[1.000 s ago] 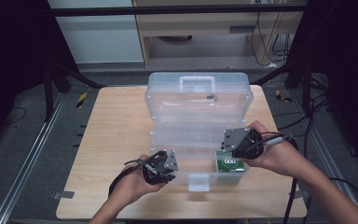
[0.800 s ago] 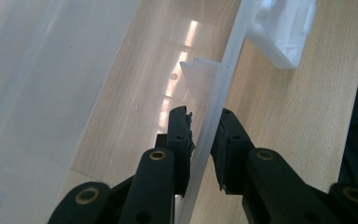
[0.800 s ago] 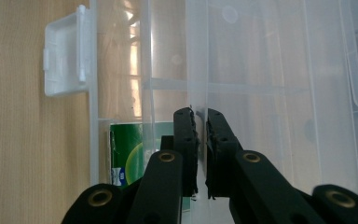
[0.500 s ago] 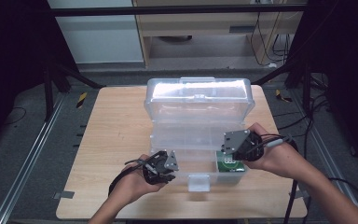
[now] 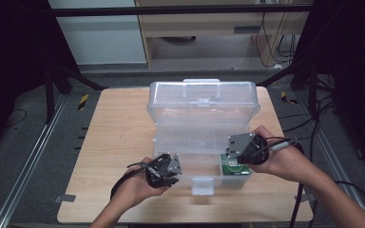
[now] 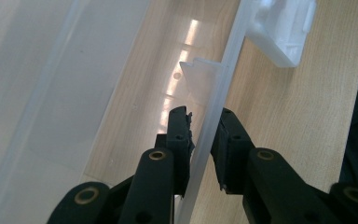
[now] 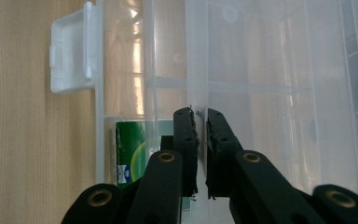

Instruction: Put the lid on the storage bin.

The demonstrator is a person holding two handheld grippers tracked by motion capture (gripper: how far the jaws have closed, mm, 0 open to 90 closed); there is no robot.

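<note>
A clear plastic storage box (image 5: pixel 185 142) stands on the wooden table, its lid (image 5: pixel 202 102) raised steeply toward the back. My left gripper (image 5: pixel 173 166) is shut on the box's front wall (image 6: pixel 223 88), one jaw inside and one outside. My right gripper (image 5: pixel 233 145) is shut on the thin edge of the lid (image 7: pixel 198 70) and holds it up. A green packet (image 5: pixel 233 168) lies in the front right compartment, seen through the plastic as the green packet (image 7: pixel 133 144) beside my right jaws.
The white latch (image 5: pixel 203 186) hangs off the box's front edge onto the table (image 5: pixel 114 137). Dividers split the box's inside. Bare tabletop lies to the left of the box. Metal rails and cables run along the floor at both sides.
The lid has swung up and back from a low tilt to nearly upright, with my right gripper rising along with it. The left gripper has stayed at the front wall.
</note>
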